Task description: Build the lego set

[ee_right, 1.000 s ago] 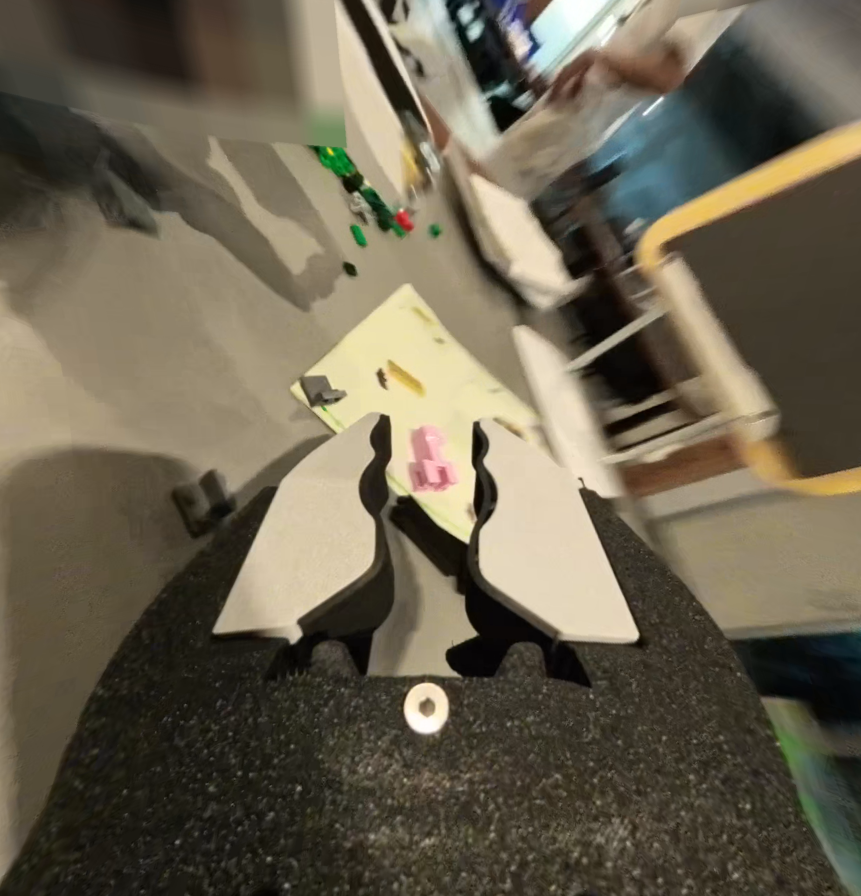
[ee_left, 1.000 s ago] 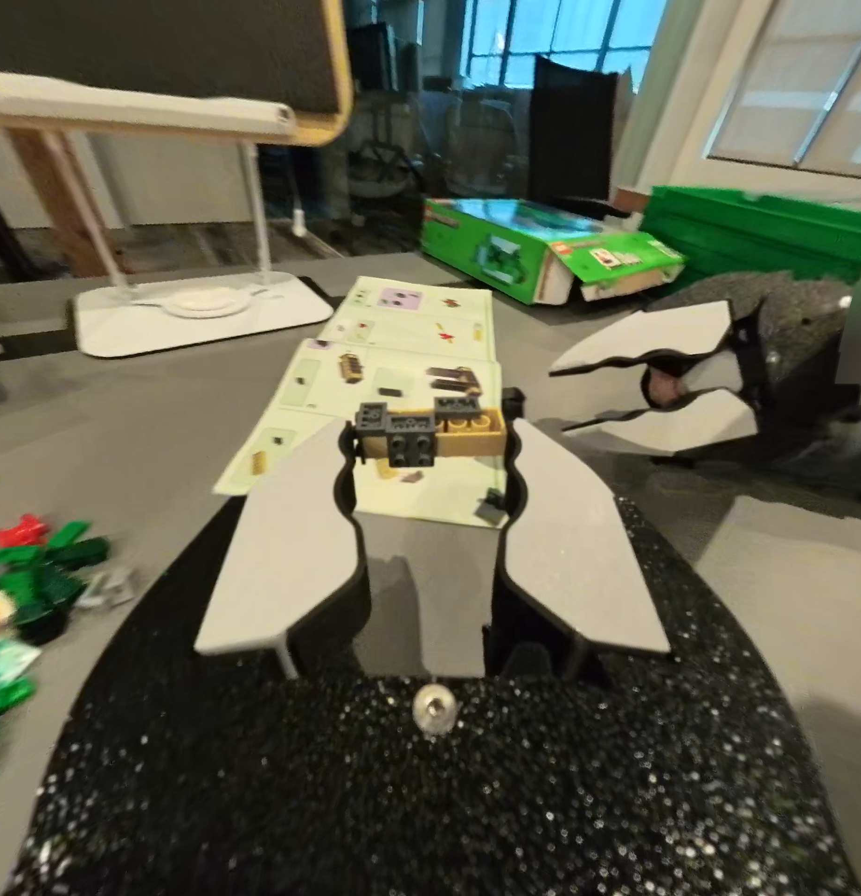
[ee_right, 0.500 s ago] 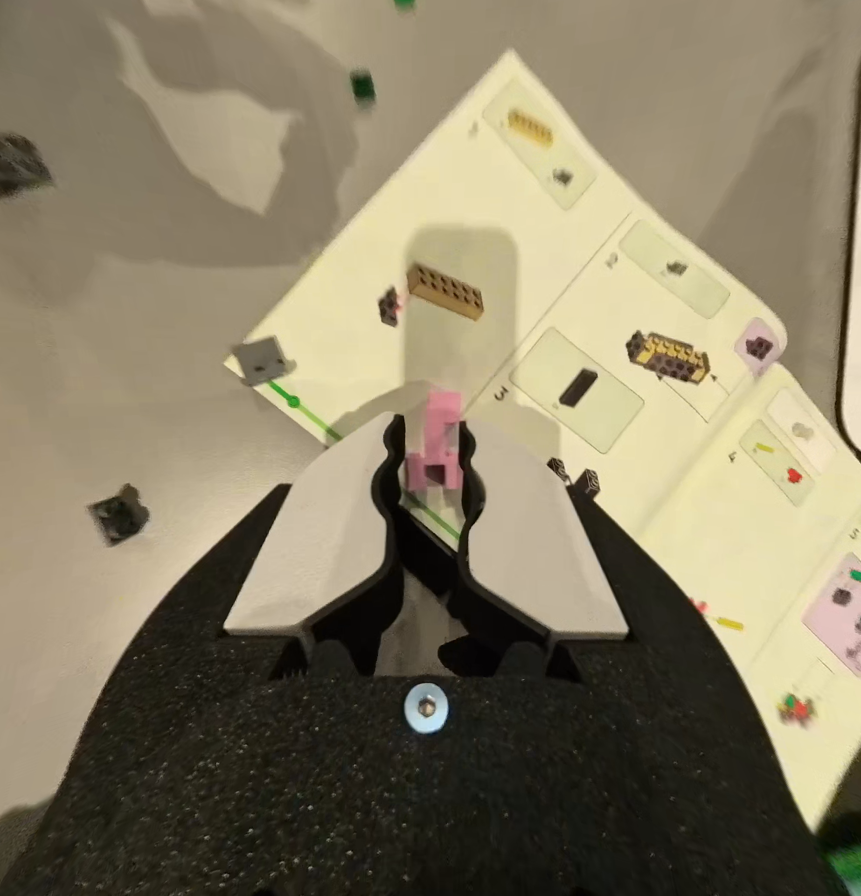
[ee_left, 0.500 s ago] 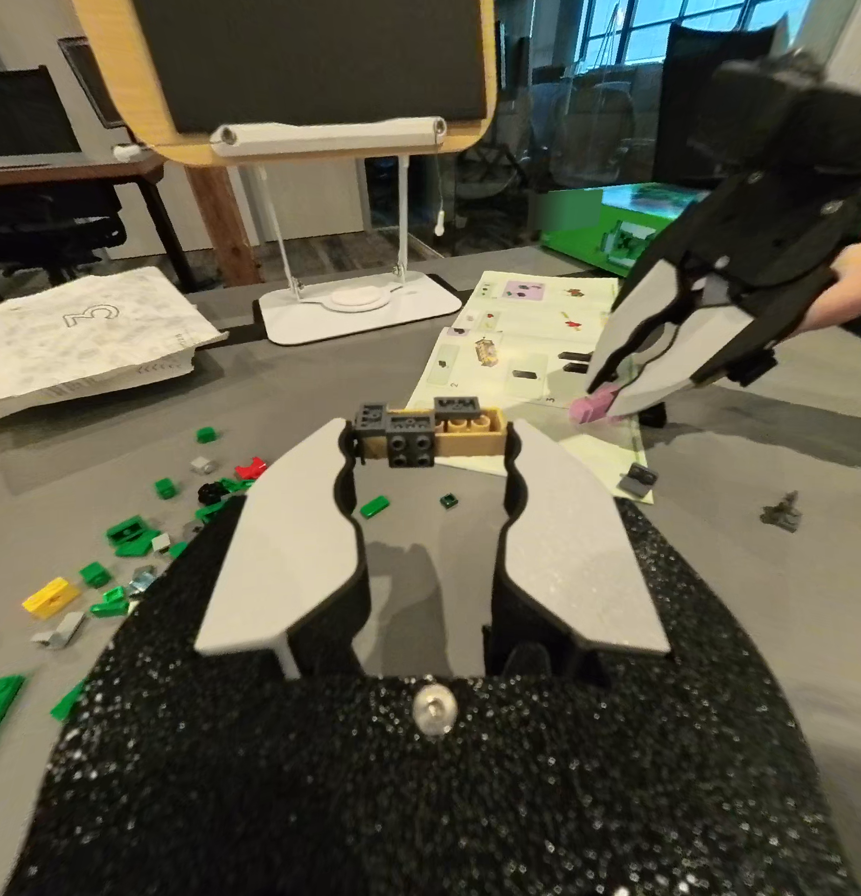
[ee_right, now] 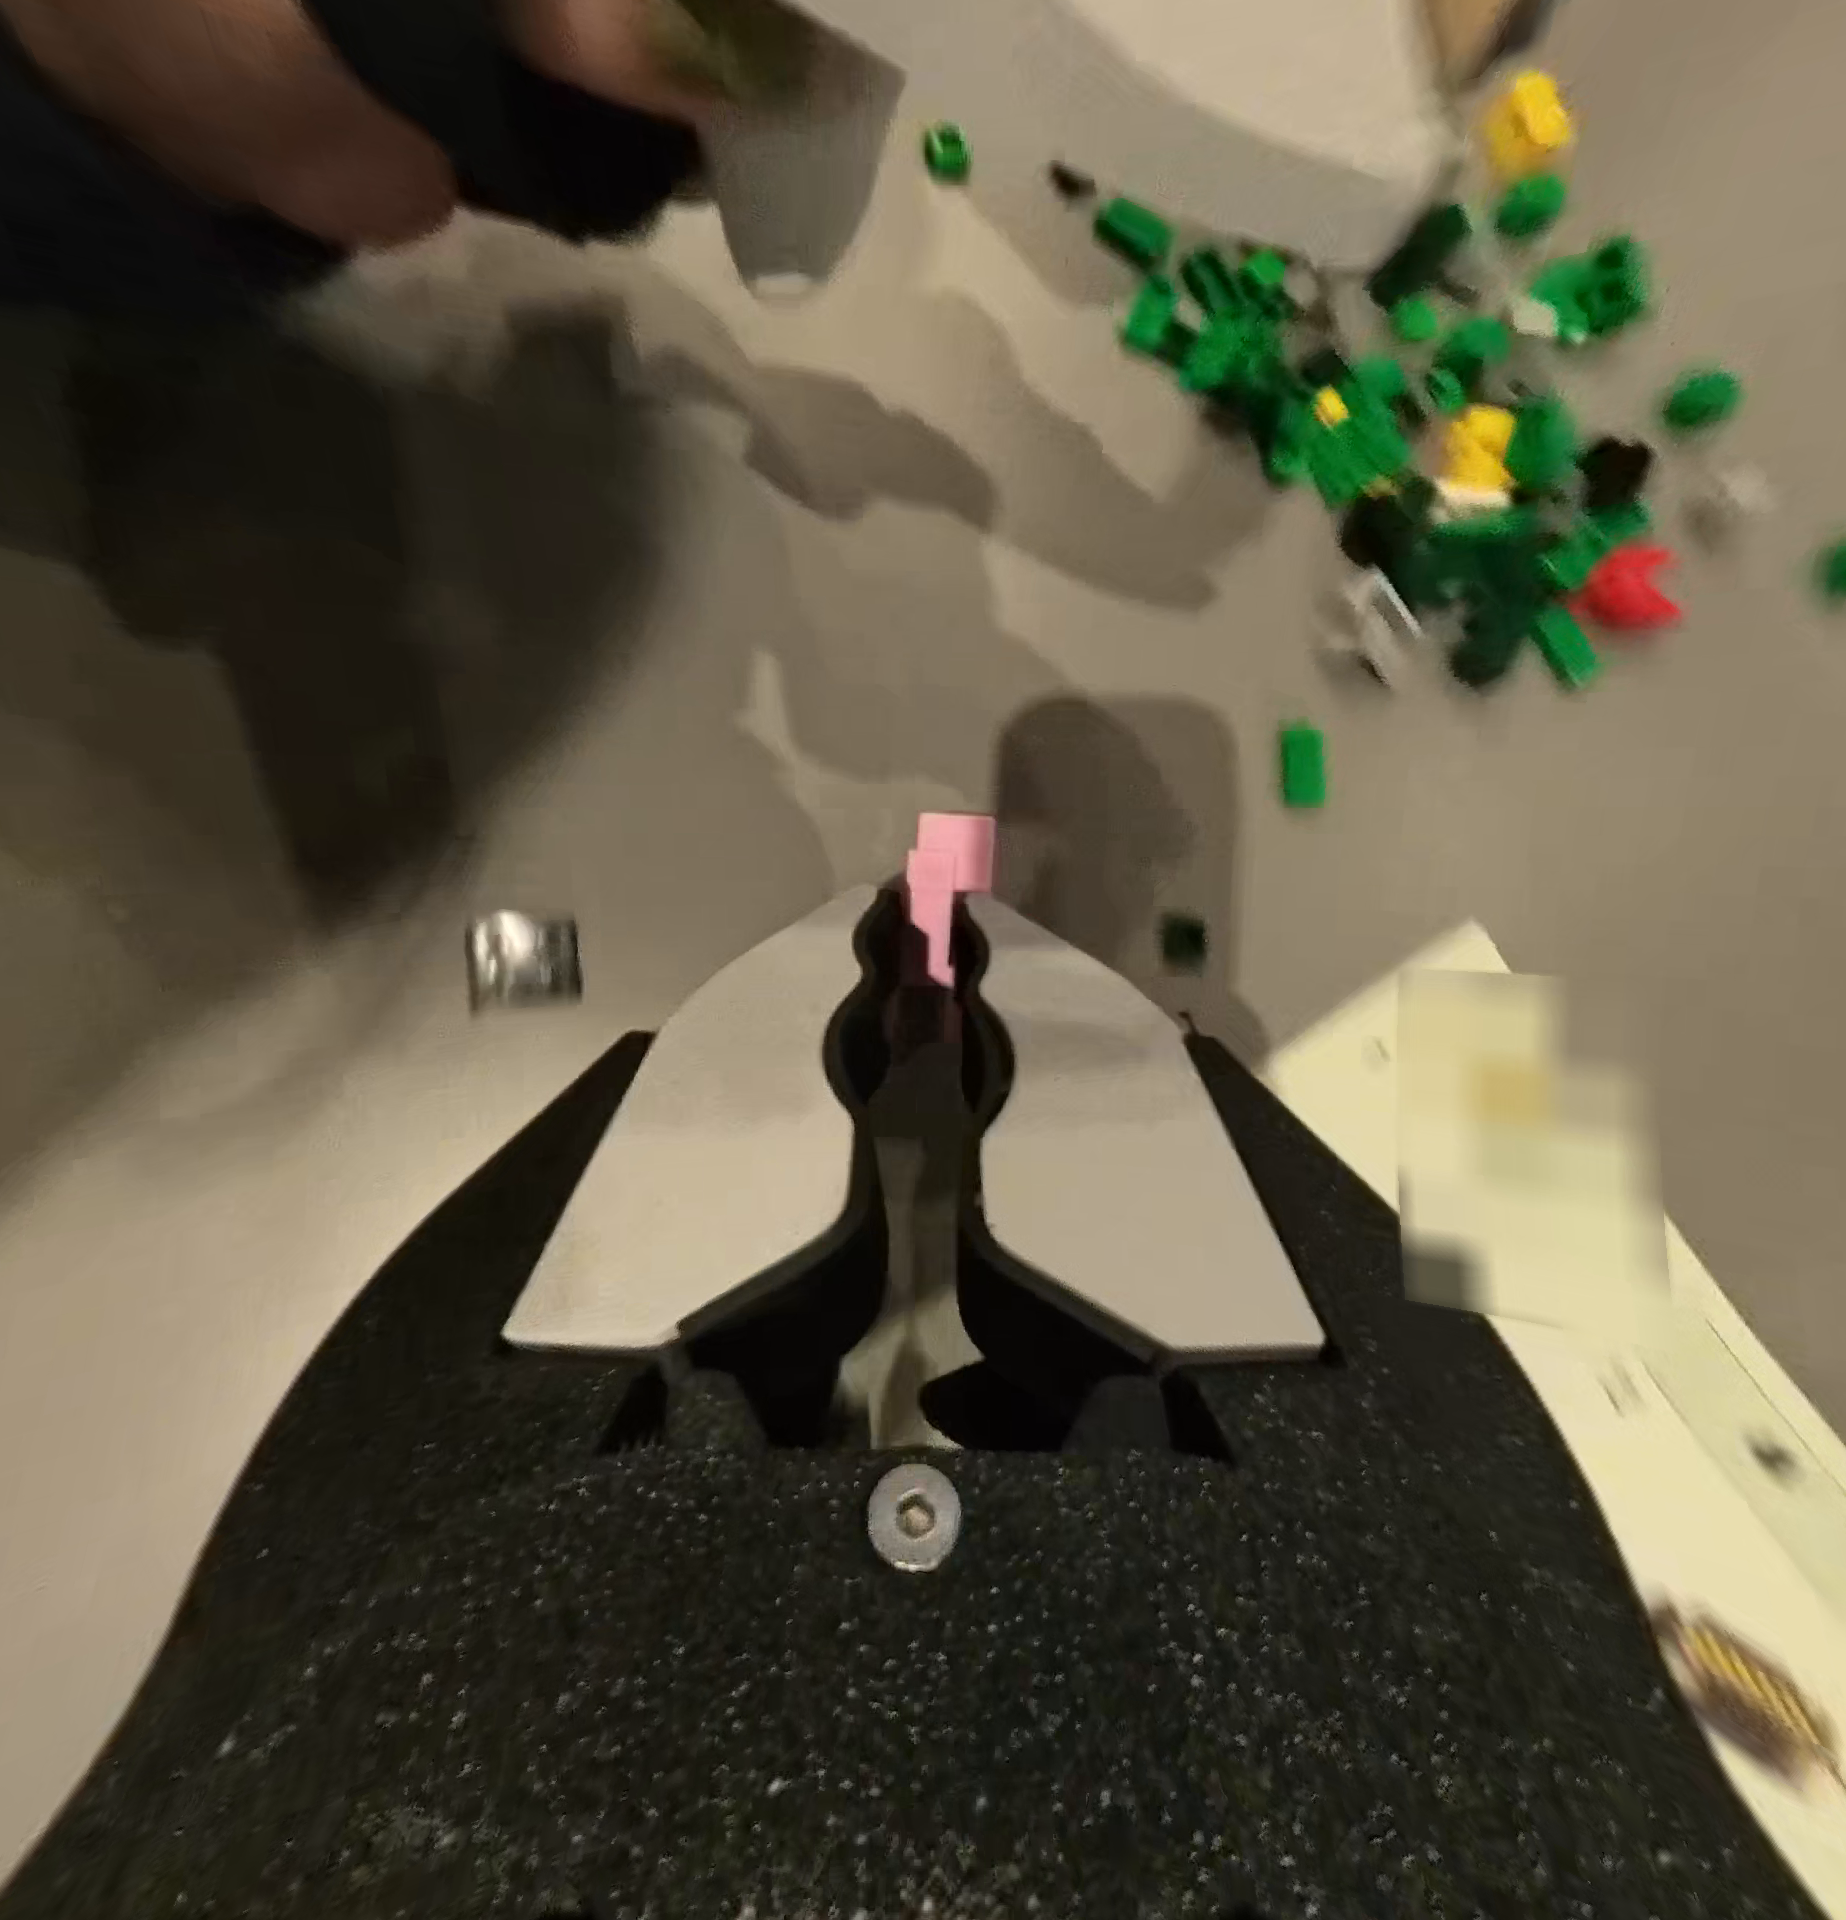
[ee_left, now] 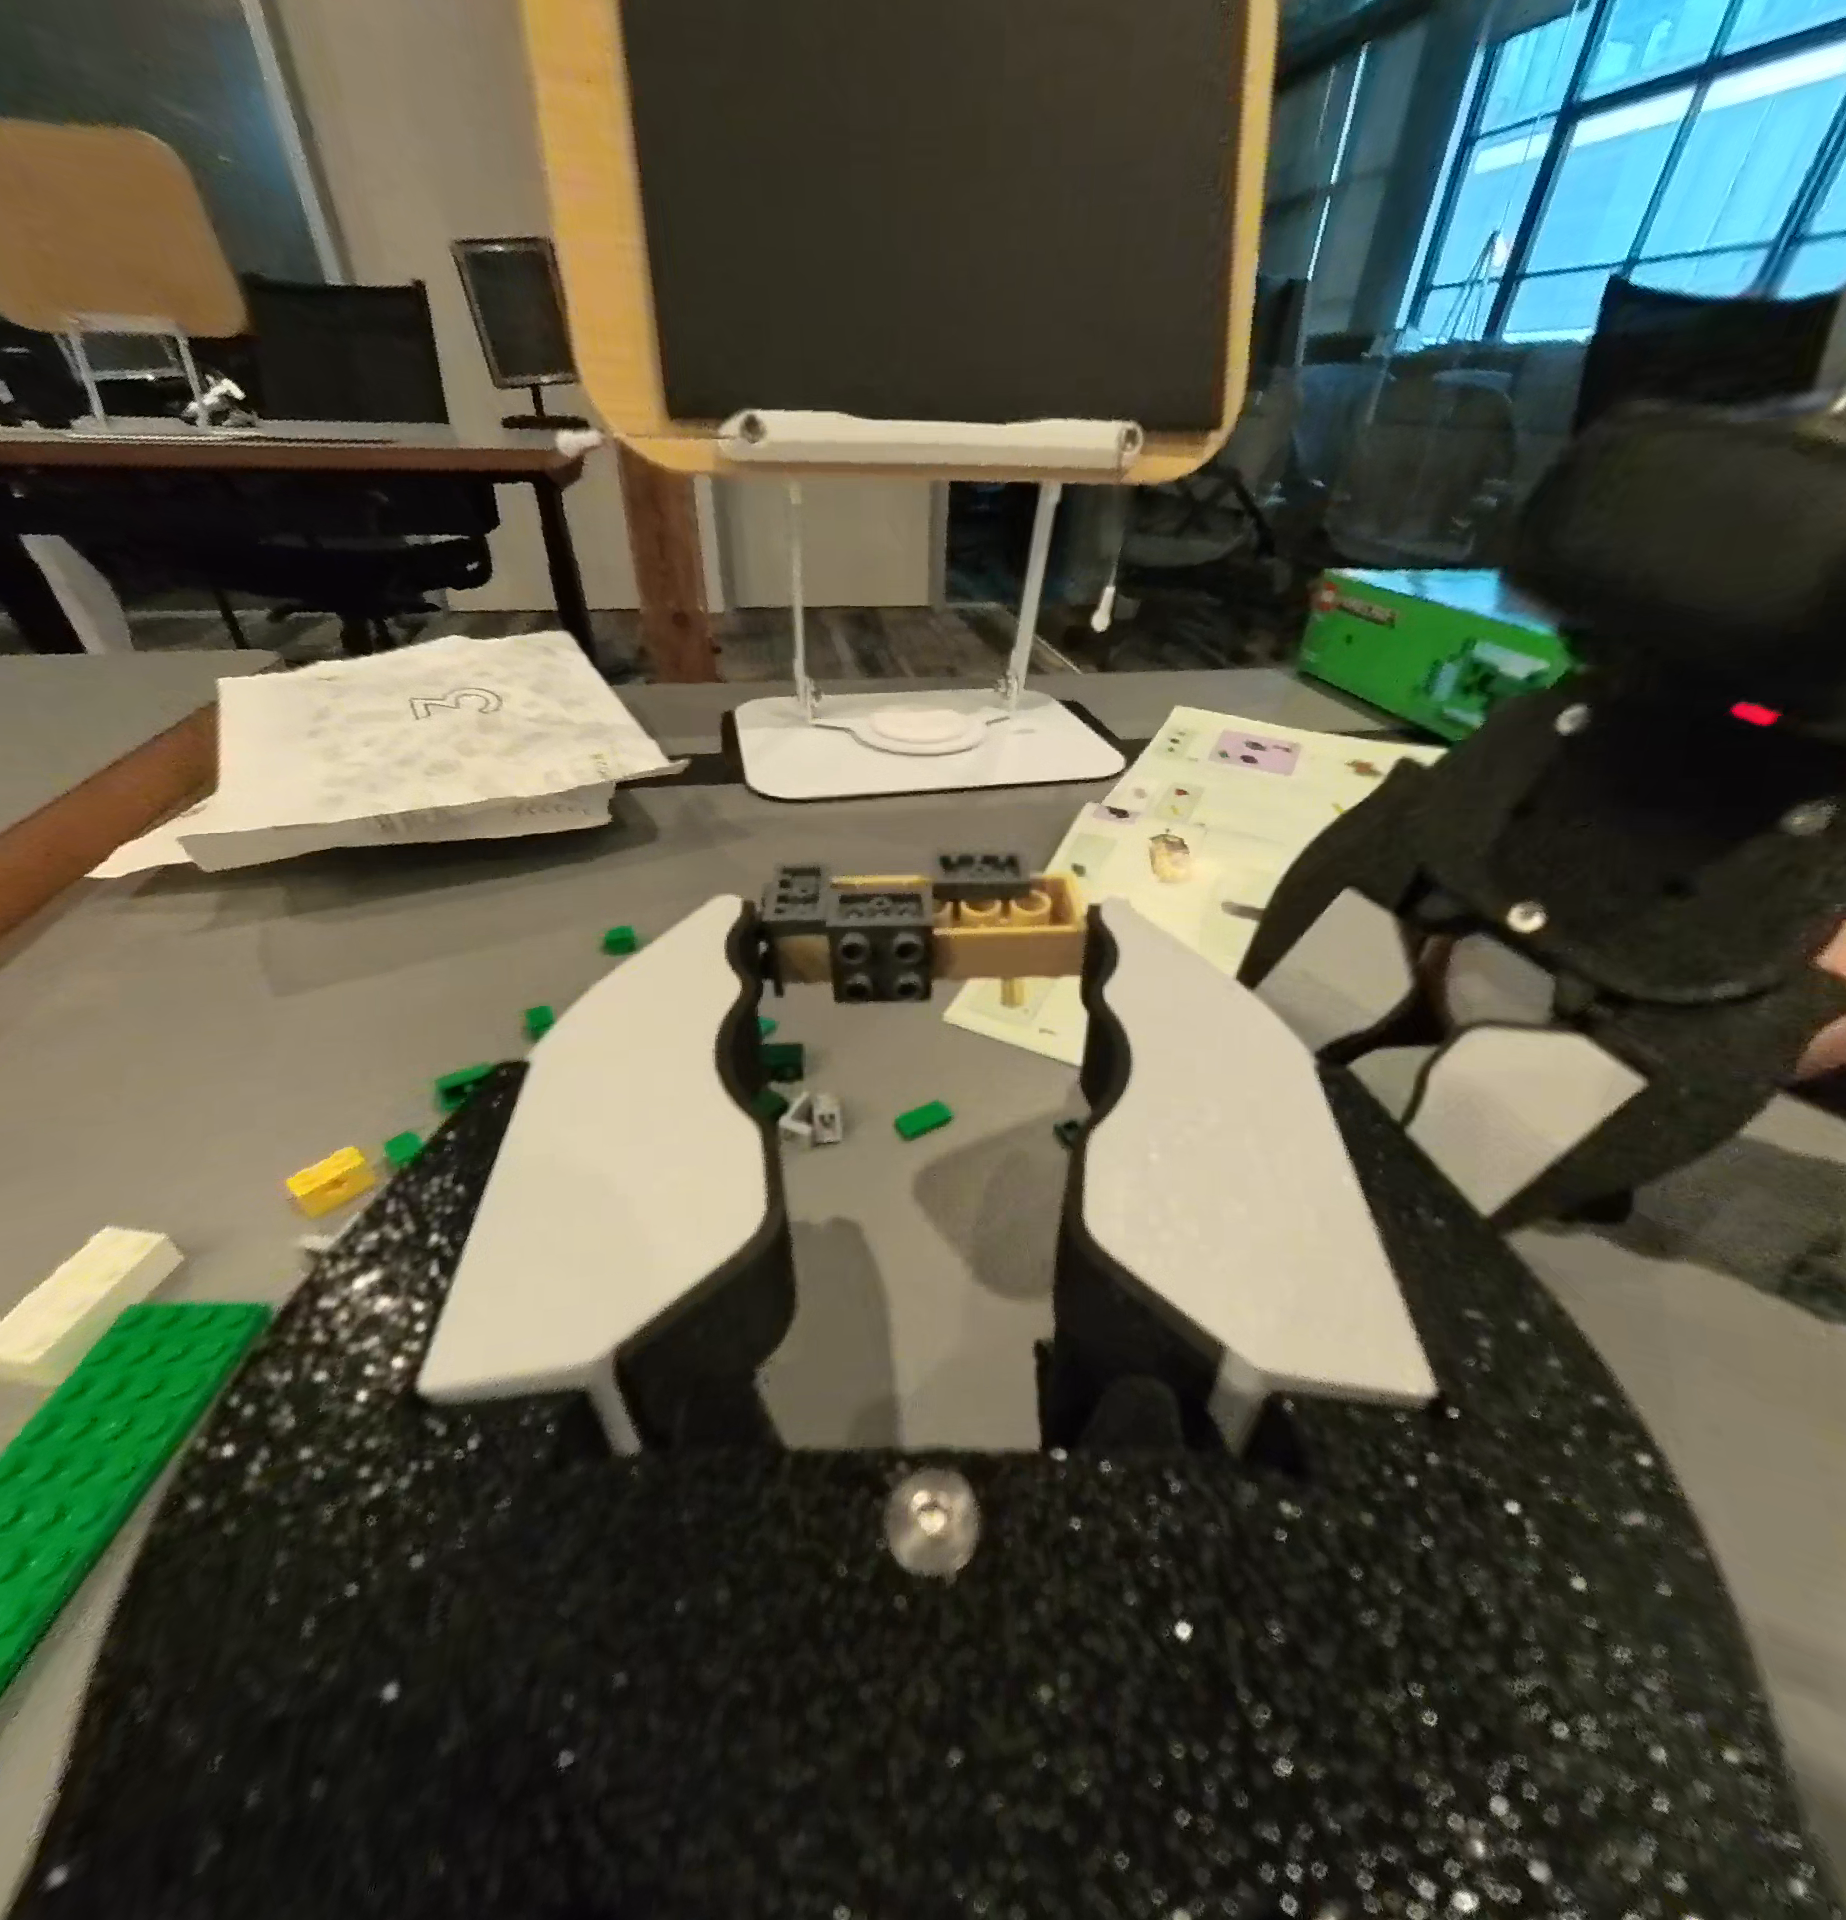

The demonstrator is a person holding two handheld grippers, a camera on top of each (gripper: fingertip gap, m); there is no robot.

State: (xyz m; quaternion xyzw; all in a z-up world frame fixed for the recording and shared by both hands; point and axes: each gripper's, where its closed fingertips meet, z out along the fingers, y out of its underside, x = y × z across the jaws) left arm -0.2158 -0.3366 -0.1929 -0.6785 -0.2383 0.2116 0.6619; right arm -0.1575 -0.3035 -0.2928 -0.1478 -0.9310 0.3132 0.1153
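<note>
My left gripper is shut on a small tan and dark grey lego assembly and holds it above the grey table. My right gripper is shut on a small pink lego piece that sticks out past the fingertips. The right gripper's black body shows at the right of the left wrist view, close to the assembly. Loose green, yellow and red bricks lie scattered on the table. The light green instruction sheet lies behind the assembly and also shows in the right wrist view.
A green baseplate and a pale yellow brick lie at the front left. A white paper bag, a board on a white stand and a green box stand at the back. A hand is at the upper left.
My left gripper has swung left with the assembly, so the bag and board came into view. My right gripper has closed tighter on the pink piece and moved off the sheet toward the loose bricks.
</note>
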